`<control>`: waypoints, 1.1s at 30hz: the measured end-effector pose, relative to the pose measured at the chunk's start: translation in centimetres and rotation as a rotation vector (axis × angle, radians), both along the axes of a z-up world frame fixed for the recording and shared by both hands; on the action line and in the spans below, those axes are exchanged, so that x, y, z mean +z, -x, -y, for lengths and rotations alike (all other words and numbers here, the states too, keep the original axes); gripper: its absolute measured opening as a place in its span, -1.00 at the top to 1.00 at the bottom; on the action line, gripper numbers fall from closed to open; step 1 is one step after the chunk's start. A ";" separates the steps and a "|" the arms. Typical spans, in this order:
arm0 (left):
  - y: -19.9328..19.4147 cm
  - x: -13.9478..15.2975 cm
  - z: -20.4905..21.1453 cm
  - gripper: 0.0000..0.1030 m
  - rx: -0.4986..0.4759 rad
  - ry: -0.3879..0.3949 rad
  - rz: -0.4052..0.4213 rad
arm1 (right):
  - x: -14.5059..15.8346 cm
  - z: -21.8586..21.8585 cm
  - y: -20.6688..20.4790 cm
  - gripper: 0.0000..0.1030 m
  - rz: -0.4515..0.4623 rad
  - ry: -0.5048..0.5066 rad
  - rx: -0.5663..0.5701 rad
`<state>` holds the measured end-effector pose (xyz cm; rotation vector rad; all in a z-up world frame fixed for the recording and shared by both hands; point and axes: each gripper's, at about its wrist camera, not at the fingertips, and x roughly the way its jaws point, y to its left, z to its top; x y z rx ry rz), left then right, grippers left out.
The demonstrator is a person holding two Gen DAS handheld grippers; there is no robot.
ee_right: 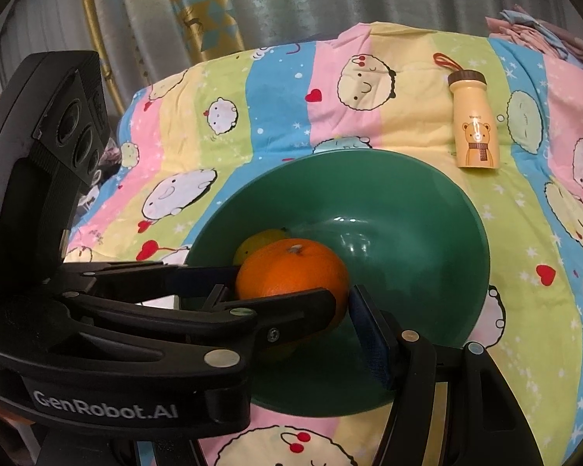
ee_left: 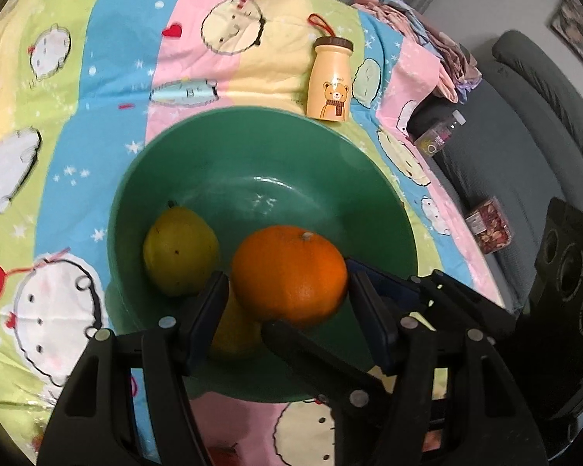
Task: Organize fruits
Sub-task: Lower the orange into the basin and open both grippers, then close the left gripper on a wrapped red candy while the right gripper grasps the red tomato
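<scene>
A green bowl [ee_left: 330, 163] sits on a cartoon-print quilt. In it lie a yellow-green pear [ee_left: 178, 252] and another yellow fruit [ee_left: 235, 334], partly hidden. An orange [ee_left: 289, 272] is over the bowl between two pairs of fingers. In the left wrist view my left gripper [ee_left: 287, 303] has its pads at the orange's two sides. In the right wrist view my right gripper [ee_right: 291, 310] also has the orange [ee_right: 291, 270] between its fingers, and the left gripper's body [ee_right: 116, 330] crosses in front. The bowl [ee_right: 427, 202] and pear [ee_right: 260, 242] also show there.
A cream bottle with a bear print and brown cap [ee_left: 330, 77] lies on the quilt beyond the bowl; it also shows in the right wrist view [ee_right: 476, 124]. Folded clothes [ee_left: 427, 39], a grey sofa [ee_left: 524, 124] with a jar [ee_left: 439, 136] and a snack box [ee_left: 489, 229] are to the right.
</scene>
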<state>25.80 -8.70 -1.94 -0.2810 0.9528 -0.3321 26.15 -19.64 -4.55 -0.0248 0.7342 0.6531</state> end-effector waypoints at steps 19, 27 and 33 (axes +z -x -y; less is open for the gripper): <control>5.0 3.5 -0.4 -0.65 0.049 -0.182 0.141 | 2.1 1.8 4.6 -0.30 0.030 -0.049 0.010; 10.4 4.6 -3.2 -0.94 0.103 -0.148 0.187 | 2.2 1.4 9.6 -0.40 0.018 -0.041 0.054; 14.7 4.6 -7.5 -0.98 0.206 -0.161 0.183 | 2.2 0.7 12.6 -0.40 0.013 -0.003 0.102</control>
